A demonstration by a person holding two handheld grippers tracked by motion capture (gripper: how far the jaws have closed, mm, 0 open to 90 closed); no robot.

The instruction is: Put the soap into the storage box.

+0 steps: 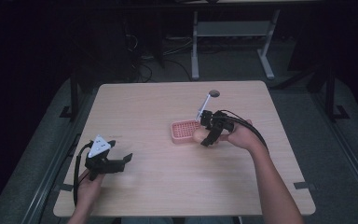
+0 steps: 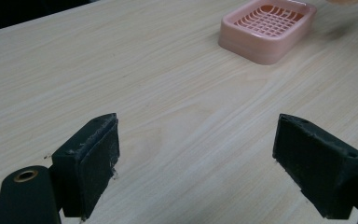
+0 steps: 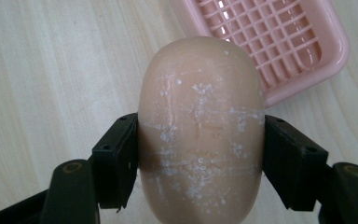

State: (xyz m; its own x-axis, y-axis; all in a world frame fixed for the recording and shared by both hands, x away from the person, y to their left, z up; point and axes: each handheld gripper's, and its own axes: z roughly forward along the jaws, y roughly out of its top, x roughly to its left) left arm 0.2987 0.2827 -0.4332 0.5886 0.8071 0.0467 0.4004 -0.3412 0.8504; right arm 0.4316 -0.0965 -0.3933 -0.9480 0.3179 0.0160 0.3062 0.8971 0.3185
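**Inspector A:** The right gripper is seen held above the table, just right of the pink soap dish. What is recorded between its jaws?

**Inspector B:** A peach-coloured bar of soap is clamped there. In the right gripper view both pads are pressed against the bar's sides, with white scuff marks noted across its face. The bar is held clear of the tabletop; the dish is observed beyond it, up and to the right, apart from the bar.

**Inspector A:** And the dish itself?

**Inspector B:** It is found standing on the wood near the table's middle, its slotted grid bare in the left gripper view.

**Inspector A:** The left gripper?

**Inspector B:** It is held low near the table's front left, well apart from the dish. Its jaws are spread wide, nothing is gripped, and bare wood is seen between them.
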